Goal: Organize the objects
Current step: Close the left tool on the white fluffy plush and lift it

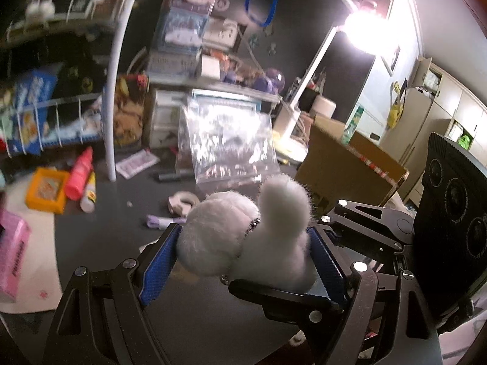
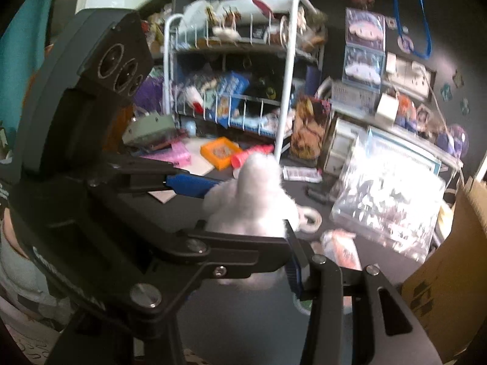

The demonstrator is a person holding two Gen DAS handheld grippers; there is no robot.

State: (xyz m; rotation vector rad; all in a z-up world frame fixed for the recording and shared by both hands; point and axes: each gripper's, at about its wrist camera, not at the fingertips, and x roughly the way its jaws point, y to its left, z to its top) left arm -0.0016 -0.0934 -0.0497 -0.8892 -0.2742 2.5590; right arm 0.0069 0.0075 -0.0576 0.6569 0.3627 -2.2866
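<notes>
**A:** Plush toy (image 1: pixel 243 240), white and fluffy, is up off the worktop (image 1: pixel 121 237), pinched between the blue pads of the left claw (image 1: pixel 243 258). The right claw (image 2: pixel 243 219) clamps it too.

**B:** How will it handle?

**A:** Light, soft and squashy, I'd say; not fragile. Fur may slip, so grip the thick body, not the thin ear.

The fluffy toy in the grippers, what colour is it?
White, the fluffy toy shows best in the left wrist view.
</notes>
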